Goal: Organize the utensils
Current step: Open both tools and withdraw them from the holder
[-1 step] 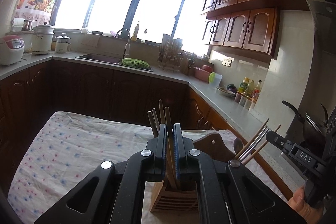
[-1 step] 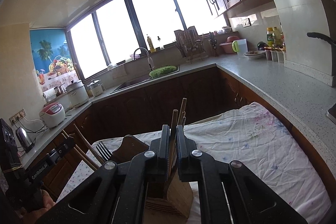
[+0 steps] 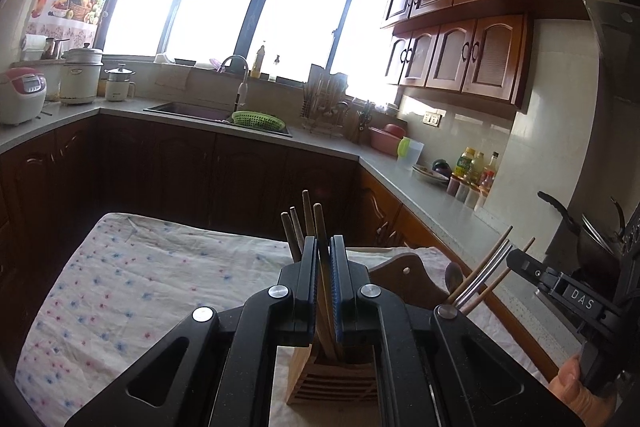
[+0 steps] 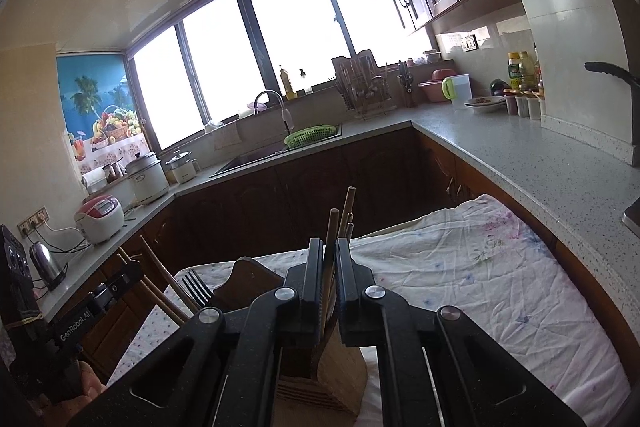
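My left gripper (image 3: 323,251) is nearly closed, its jaws pinching one chopstick (image 3: 320,223) that stands in the wooden holder (image 3: 334,375). My right gripper (image 4: 329,254) is likewise clamped on a chopstick (image 4: 331,235) in the holder (image 4: 340,375). The holder sits on the cloth (image 3: 132,291), near its right edge; broad bare cloth lies left of the holder. More chopsticks (image 3: 289,231) stand just beside. My linkages hide the holder's slots and the chopsticks' lower ends.
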Available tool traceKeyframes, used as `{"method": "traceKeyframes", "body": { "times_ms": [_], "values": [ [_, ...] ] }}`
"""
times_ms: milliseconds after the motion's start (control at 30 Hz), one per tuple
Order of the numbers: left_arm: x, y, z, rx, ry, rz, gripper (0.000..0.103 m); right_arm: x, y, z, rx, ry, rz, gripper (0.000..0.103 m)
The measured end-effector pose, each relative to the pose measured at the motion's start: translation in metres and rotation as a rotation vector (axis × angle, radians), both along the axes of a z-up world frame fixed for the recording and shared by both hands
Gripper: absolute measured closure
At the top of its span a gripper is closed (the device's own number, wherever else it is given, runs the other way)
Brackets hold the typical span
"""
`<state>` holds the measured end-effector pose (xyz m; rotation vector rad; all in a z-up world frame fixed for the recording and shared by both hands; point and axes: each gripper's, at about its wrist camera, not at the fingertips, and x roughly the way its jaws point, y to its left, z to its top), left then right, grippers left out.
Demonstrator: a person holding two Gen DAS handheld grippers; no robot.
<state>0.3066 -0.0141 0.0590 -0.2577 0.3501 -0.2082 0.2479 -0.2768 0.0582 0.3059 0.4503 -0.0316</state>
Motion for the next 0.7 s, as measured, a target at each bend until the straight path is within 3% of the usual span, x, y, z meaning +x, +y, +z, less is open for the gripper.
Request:
{"method": "traceKeyframes", "body": {
  "times_ms": [200,333,467,533,600,700],
  "values": [
    [0.002,0.001,-0.001,-0.014,0.013,-0.006,0.098,0.001,0.0,0.001,0.012,0.004,-0.003,0.096],
    [-0.004,0.005,0.002,-0.034,0.009,-0.027,0.098,-0.001,-0.005,0.002,0.042,0.001,-0.012,0.089],
    [-0.018,0.01,0.009,-0.052,-0.016,-0.026,0.095,-0.01,-0.012,0.011,0.065,-0.026,-0.023,0.069],
    [-0.029,0.015,0.01,-0.066,-0.025,-0.017,0.079,-0.016,-0.015,0.017,0.076,-0.041,-0.028,0.061],
    [-0.043,0.022,0.009,-0.092,-0.033,-0.007,0.07,-0.025,-0.016,0.021,0.091,-0.058,-0.031,0.053],
    [-0.063,0.032,0.0,-0.126,-0.03,0.013,0.063,-0.04,-0.016,0.024,0.101,-0.078,-0.033,0.036]
  ]
}}
